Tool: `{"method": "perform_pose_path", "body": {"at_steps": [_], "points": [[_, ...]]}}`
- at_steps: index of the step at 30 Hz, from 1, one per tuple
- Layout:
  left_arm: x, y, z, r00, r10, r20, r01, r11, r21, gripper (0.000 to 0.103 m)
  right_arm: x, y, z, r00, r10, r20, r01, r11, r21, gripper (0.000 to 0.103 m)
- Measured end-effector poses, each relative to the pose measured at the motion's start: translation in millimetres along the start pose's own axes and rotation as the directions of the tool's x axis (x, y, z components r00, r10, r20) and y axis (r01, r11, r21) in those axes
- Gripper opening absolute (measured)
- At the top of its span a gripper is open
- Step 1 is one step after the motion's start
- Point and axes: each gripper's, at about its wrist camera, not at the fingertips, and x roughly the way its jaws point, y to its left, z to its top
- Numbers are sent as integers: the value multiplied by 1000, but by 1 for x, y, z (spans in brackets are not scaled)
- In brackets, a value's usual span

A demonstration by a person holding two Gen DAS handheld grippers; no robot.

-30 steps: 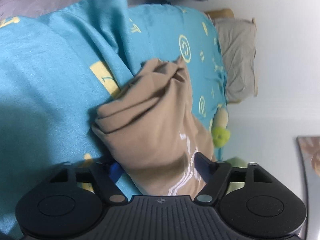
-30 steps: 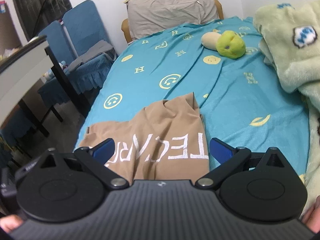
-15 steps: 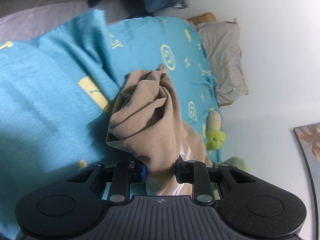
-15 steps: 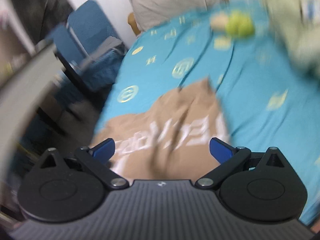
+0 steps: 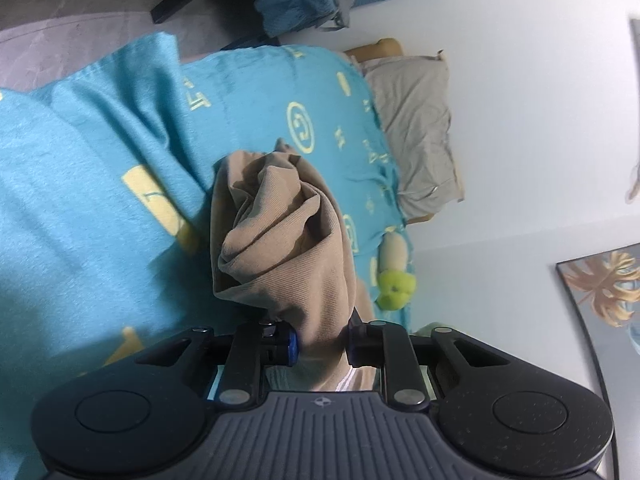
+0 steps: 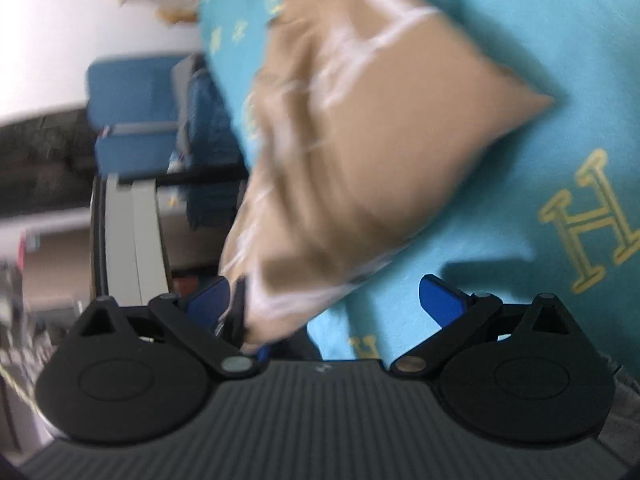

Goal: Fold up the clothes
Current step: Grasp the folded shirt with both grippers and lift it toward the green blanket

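A tan T-shirt (image 5: 280, 232) with white lettering lies bunched on the teal bed sheet (image 5: 80, 200). In the left wrist view my left gripper (image 5: 320, 344) is closing on a gathered fold of it, and both pads press into the cloth, which rises a little off the sheet. The right wrist view is blurred and rolled sideways. There the shirt (image 6: 360, 120) spreads over the sheet (image 6: 540, 20), and my right gripper (image 6: 322, 300) stands open, with the shirt's near edge hanging between its fingers, close to the left finger (image 6: 208, 300).
A grey pillow (image 5: 416, 128) lies at the head of the bed, with a green and cream plush toy (image 5: 394, 276) near it. Blue chairs (image 6: 132, 120) and a grey table edge (image 6: 128, 240) stand beside the bed. A framed picture (image 5: 600, 284) hangs on the wall.
My left gripper has shut on the shirt's fold and lifted it slightly. The right gripper has rolled hard to one side and dropped close to the shirt's near edge, still open.
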Motion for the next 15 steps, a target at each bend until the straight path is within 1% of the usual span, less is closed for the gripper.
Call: {"method": "perform_pose_path", "body": {"at_steps": [1,3,4,5,6,7,8,9,11,12,13,14,15], "points": [[-1,0,0,1000,0,2,0,1000,-3,22,-5,-2,2,999,-12,45,11,1000,7,102],[-2,3,-1,1000,6,-1,-6,1000,-24,22,-17,-6,4,991,-28,128,25,999,22,96],[-3,6,0,1000,11,-4,-11,999,-38,22,-20,-8,6,987,-30,157,26,999,29,83],[-5,9,0,1000,18,-9,-18,999,-51,22,-22,-8,7,984,-38,174,34,999,29,65],[-5,12,0,1000,25,-16,-26,997,-66,22,-23,-9,9,981,-47,189,43,999,28,59],[-5,16,0,999,32,-24,-34,996,-88,24,-24,-8,9,979,-50,195,47,999,24,49],[-4,20,1,999,37,-32,-40,993,-115,27,-25,-6,7,978,-50,204,49,999,10,43],[-4,25,2,998,46,-39,-51,989,-140,31,-27,-3,5,976,-50,214,52,999,-6,41],[0,33,6,996,61,-59,-70,980,-184,48,-28,1,0,972,-48,228,57,998,-34,36],[2,37,7,996,60,-71,-73,976,-203,51,-27,2,-2,972,-46,231,58,997,-46,35],[4,40,8,995,62,-79,-78,973,-219,57,-26,3,-3,971,-47,233,61,997,-52,34],[6,42,10,995,71,-76,-86,970,-225,59,-26,3,-4,971,-49,235,64,996,-58,33],[8,45,13,994,79,-74,-94,968,-232,60,-27,5,-3,970,-48,237,65,996,-67,33]]}}
